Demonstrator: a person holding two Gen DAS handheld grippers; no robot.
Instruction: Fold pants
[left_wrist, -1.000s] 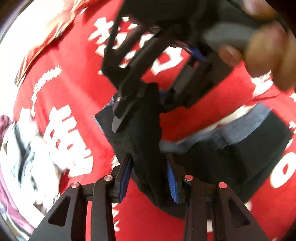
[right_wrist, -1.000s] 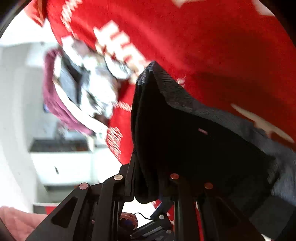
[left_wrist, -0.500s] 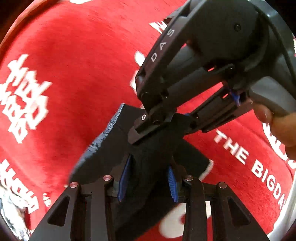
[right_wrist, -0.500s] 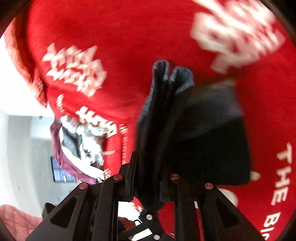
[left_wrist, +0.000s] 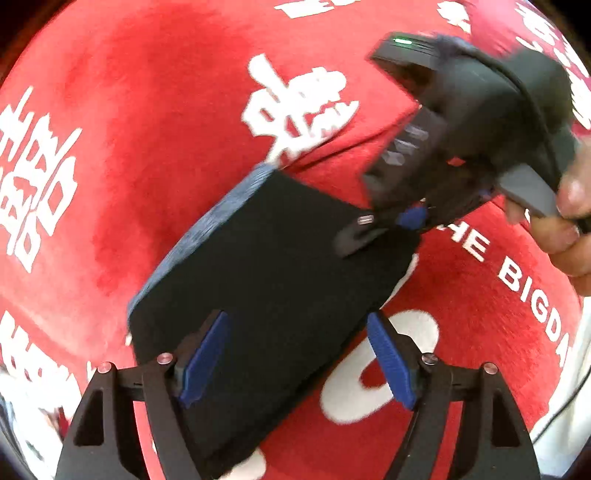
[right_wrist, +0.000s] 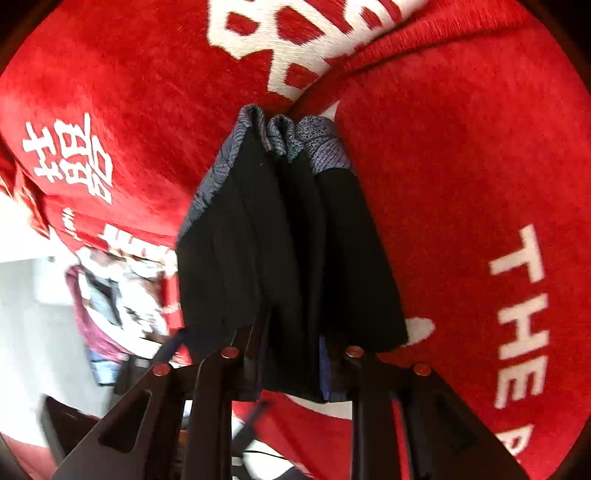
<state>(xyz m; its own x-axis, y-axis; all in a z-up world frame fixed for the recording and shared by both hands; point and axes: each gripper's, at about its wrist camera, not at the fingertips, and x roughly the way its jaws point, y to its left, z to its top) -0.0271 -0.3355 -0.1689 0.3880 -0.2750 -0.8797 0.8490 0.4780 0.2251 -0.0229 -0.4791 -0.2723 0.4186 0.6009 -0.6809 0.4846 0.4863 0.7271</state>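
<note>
folded black pants (left_wrist: 280, 266) lie as a compact bundle on a red cloth (left_wrist: 147, 129) printed with white lettering. the left gripper (left_wrist: 299, 354) stands over the near end, its jaws just opened wide, blue pads (left_wrist: 203, 354) clear of the fabric. the right gripper (right_wrist: 291, 354), narrow and just easing apart, has the stacked folds between its fingers.

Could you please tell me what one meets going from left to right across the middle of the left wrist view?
Red blanket with white lettering → folded black pants → right tool, its tips at the pants' far edge → the hand holding that tool.
</note>
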